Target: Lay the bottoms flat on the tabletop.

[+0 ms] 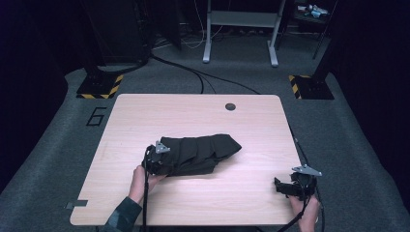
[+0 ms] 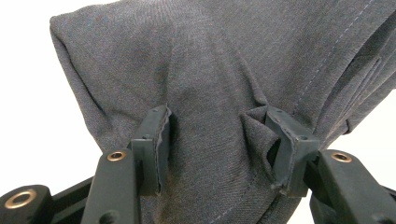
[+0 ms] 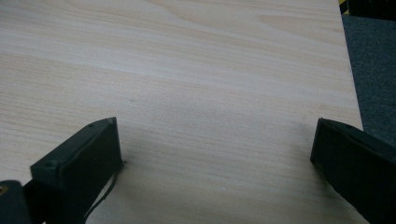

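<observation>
A dark grey folded garment lies across the middle of the light wooden table. My left gripper is at the garment's left end, held by a hand coming from the near edge. In the left gripper view, a thick bunch of the grey cloth fills the gap of my left gripper, and both pads press into its folds. My right gripper rests near the table's front right corner, pointing left. It stands wide open over bare wood.
A round cable hole sits near the table's far edge. Beyond the table are a grey desk frame, floor cables and two yellow-and-black striped bases. Carpet lies close past the table's right edge.
</observation>
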